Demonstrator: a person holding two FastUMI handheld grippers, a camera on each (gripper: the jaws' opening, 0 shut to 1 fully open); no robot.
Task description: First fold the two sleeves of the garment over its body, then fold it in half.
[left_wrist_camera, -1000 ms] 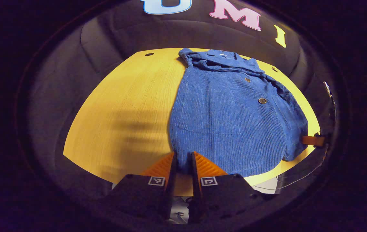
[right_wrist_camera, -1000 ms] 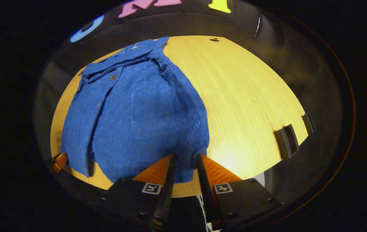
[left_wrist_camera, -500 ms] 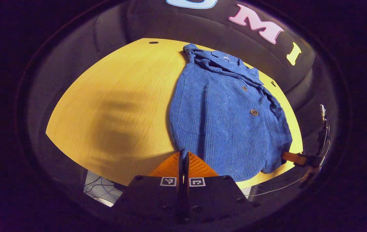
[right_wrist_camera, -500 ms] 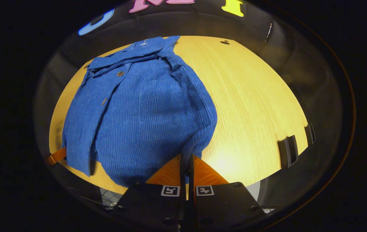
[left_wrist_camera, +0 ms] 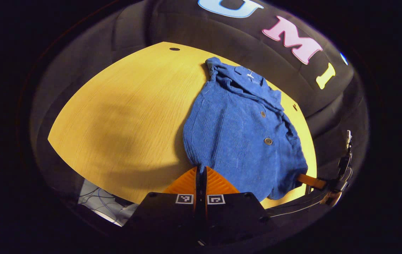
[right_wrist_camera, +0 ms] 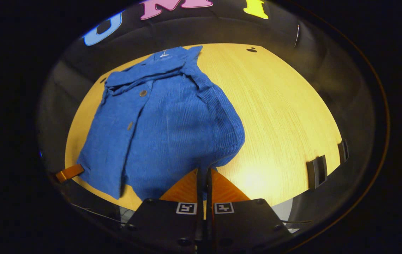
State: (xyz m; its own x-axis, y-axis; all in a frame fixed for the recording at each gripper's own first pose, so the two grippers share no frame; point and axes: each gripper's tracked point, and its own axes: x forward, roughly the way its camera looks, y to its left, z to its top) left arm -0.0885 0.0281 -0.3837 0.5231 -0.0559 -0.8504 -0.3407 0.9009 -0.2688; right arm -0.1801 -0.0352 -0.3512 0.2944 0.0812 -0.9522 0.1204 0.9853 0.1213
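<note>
Blue jacket [left_wrist_camera: 238,137] flat on bench [left_wrist_camera: 123,120], sleeves already folded over body. Half-fold in hand: left gripper [left_wrist_camera: 201,173] and right gripper [right_wrist_camera: 204,174] pinched tight on hem corners. Next, probably lift hem toward collar.

Pretty dim booth, black cloth wall [left_wrist_camera: 193,31] hanging in soft folds all round the back. Main furniture is a light wood-grain counter [left_wrist_camera: 123,116] with a small dark hole [left_wrist_camera: 174,49] near its far edge. Warm light puts a bright patch on the counter's near side [right_wrist_camera: 253,176]. Two dark clips [right_wrist_camera: 317,171] sit on one edge, and loose cables [left_wrist_camera: 98,206] show below.
</note>
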